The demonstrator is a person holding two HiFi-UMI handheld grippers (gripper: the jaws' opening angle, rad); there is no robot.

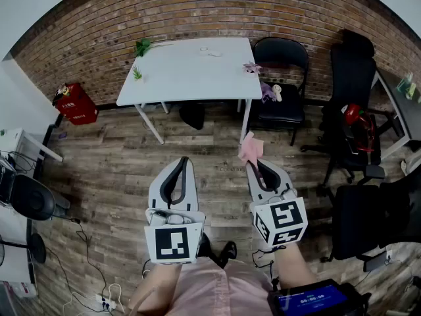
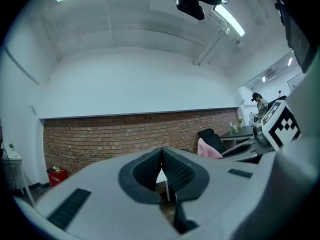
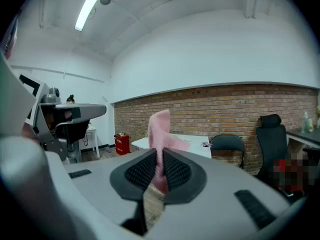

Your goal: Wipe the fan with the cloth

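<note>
Right gripper [image 3: 161, 159] is clenched on the pink cloth [image 3: 161, 126], left gripper [image 2: 161, 156] closed on nothing, and that narrow pinch could let the fabric slip loose once wiping drags.

Office-like workroom. A white table [image 1: 187, 71] stands against the far brick wall [image 1: 197, 12], with black office chairs [image 1: 352, 71] at right. Wood-plank floor [image 1: 112, 170], power strip [image 1: 104, 301] near left.

body log | I'm carrying a pale grey left gripper [image 1: 183, 161] and right gripper [image 1: 254, 166] | both showing black ribbed pads [image 2: 177, 171], black-and-white square-marker cubes [image 1: 172, 243] | I'm wearing a pink shirt [image 1: 197, 293], black shoes [image 1: 220, 249]
</note>
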